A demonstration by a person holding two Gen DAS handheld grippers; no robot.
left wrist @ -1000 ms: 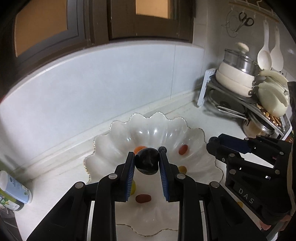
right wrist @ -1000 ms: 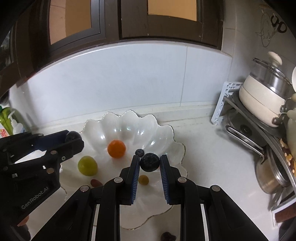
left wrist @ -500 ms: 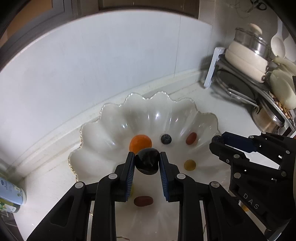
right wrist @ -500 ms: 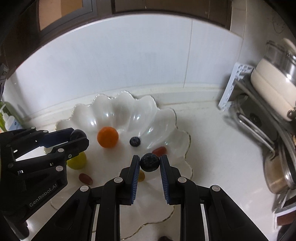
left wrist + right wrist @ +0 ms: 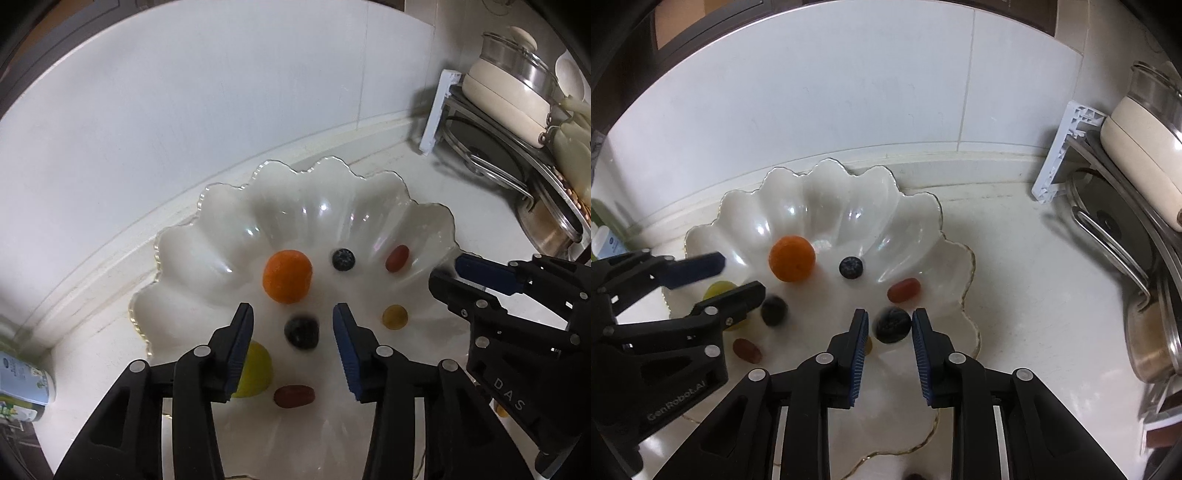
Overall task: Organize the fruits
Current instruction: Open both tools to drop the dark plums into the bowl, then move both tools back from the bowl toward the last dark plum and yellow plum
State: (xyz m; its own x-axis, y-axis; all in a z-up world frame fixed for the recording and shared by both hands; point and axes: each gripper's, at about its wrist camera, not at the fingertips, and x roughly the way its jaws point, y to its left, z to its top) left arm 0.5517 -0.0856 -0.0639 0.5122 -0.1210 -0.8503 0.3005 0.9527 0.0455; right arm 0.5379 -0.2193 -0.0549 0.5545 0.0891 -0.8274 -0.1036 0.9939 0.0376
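A white scalloped bowl (image 5: 236, 188) (image 5: 827, 162) holds an orange (image 5: 287, 276) (image 5: 792, 264), a blueberry (image 5: 343, 259) (image 5: 851, 267), red oblong fruits (image 5: 397, 258) (image 5: 903, 290), a small yellow fruit (image 5: 395, 316) and a green grape (image 5: 255, 369). My left gripper (image 5: 293, 314) (image 5: 738, 277) is over the bowl and its jaws are opening. A blurred dark fruit (image 5: 301, 331) (image 5: 773, 311) sits loose between them, touching neither pad. My right gripper (image 5: 891, 315) (image 5: 448, 273) is opening too. A dark berry (image 5: 892, 325) sits between its pads with a thin gap.
A rack with a cream lidded pot (image 5: 517, 85) (image 5: 1141, 147) and steel pans (image 5: 1148, 343) fills the right side of the counter. A white bottle (image 5: 22, 384) stands at the left. The tiled wall rises just behind the bowl. Another dark fruit (image 5: 914, 476) lies on the counter in front.
Both grippers came down closer over the bowl. The left jaws spread apart and let go of the dark fruit. The right jaws parted slightly around the berry.
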